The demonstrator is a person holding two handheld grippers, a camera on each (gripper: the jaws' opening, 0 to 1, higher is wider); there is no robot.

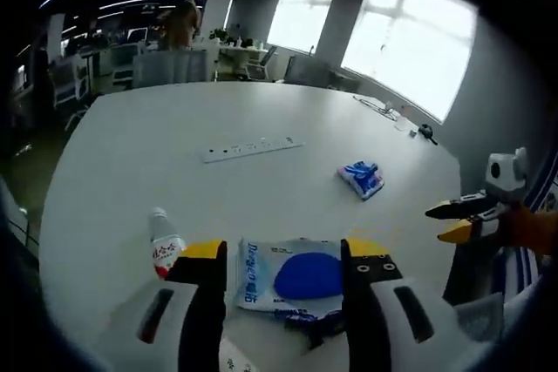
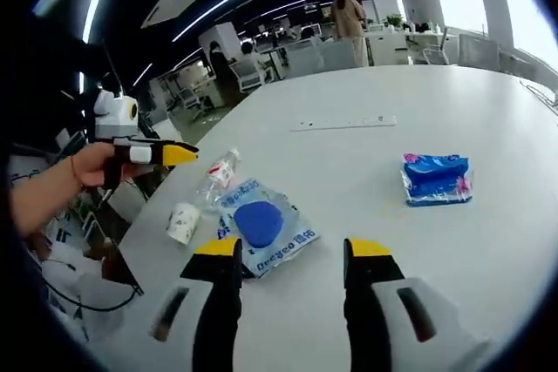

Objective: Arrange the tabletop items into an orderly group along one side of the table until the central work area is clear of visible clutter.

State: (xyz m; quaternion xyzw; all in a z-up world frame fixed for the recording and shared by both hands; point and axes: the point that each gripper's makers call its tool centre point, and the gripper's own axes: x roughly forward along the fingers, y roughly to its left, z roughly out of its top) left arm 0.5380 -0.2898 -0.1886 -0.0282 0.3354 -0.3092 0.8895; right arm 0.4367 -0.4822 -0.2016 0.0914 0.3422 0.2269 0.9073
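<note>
Fingers of the left gripper [image 1: 283, 259] are apart around the blue-and-white packet [image 1: 292, 278], low in the frame. Right gripper [image 2: 292, 257] fingers are apart too, with the packet just past them, beside the water bottle [image 2: 212, 182].

The left tool [image 1: 283, 259] is showing two broad jaws, white at the base with dark slots, running black and ending in yellow tips. The right tool [image 2: 292, 254] is wearing the same white, black and yellow. Seen from the side, each is tapering to a yellow point. A hand [image 2: 83, 167] is gripping a dark handle; the sleeve is perhaps orange.
</note>
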